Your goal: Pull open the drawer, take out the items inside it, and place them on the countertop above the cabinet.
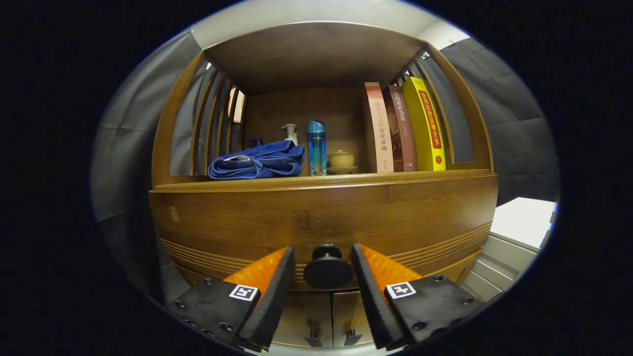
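A wooden cabinet's drawer front (321, 217) fills the space ahead of me, closed flush. Its round black knob (327, 269) sits between my two fingers, with a gap on each side. My gripper (323, 257) is open around the knob, fingertips nearly at the drawer face. Above the drawer runs the countertop (420, 176), a wooden shelf surface. The drawer's contents are hidden.
On the countertop lie a folded blue towel (257, 161), a white pump bottle (291, 133), a blue bottle (316, 147), a small lidded cup on a saucer (341, 160) and three upright books (405, 128). Slatted wooden sides flank the shelf. Cabinet doors (331, 316) sit below the drawer.
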Tool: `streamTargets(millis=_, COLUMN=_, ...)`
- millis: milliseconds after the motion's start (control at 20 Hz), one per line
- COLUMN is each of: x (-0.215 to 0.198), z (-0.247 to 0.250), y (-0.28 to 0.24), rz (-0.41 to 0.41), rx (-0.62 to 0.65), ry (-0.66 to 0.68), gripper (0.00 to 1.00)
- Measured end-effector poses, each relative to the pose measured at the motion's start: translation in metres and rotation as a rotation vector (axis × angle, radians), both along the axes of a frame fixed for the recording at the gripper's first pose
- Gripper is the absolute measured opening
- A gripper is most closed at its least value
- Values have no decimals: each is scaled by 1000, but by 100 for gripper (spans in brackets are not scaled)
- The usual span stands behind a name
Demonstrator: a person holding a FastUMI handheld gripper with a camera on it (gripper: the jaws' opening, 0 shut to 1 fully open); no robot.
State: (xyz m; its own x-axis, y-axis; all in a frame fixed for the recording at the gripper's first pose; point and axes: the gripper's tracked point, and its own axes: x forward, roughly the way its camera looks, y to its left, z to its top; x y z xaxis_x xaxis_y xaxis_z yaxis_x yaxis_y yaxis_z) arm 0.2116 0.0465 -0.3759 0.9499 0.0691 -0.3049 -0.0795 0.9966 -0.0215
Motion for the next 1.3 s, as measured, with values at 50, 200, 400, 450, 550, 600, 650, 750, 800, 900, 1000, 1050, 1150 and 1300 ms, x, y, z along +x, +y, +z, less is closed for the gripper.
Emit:
streamTargets(millis=50, x=-2, z=-2, y=0, rz=-5, rx=11, ry=8, gripper=78)
streamTargets(millis=200, x=-2, z=-4, y=-5, rz=-18, rx=57, ry=16, gripper=56)
streamTargets(millis=400, x=4, z=-4, y=-6, rz=-16, rx=17, ry=6, gripper=48)
streamTargets(millis=450, x=5, z=-2, y=-6, rz=-15, rx=19, ry=5, gripper=45)
streamTargets(millis=550, x=11, z=1, y=-6, rz=-12, rx=25, ry=-5, gripper=42)
streamTargets(millis=600, x=13, z=3, y=-7, rz=-12, rx=27, ry=-10, gripper=41)
streamTargets(millis=650, x=14, z=4, y=-6, rz=-16, rx=31, ry=-14, gripper=42)
streamTargets(millis=750, x=11, z=8, y=-7, rz=-26, rx=45, ry=-14, gripper=41)
streamTargets(millis=800, x=6, z=10, y=-8, rz=-30, rx=51, ry=-17, gripper=41)
streamTargets(millis=900, x=-2, z=17, y=-9, rz=-38, rx=55, ry=-29, gripper=41)
streamTargets(millis=1000, x=-13, z=21, y=-9, rz=-43, rx=52, ry=-32, gripper=41)
streamTargets(millis=1050, x=-20, z=24, y=-9, rz=-48, rx=60, ry=-29, gripper=41)
streamTargets(millis=1150, x=-36, z=29, y=-11, rz=-53, rx=77, ry=-27, gripper=41)
streamTargets(millis=1300, x=-57, z=36, y=-11, rz=-55, rx=77, ry=-33, gripper=41)
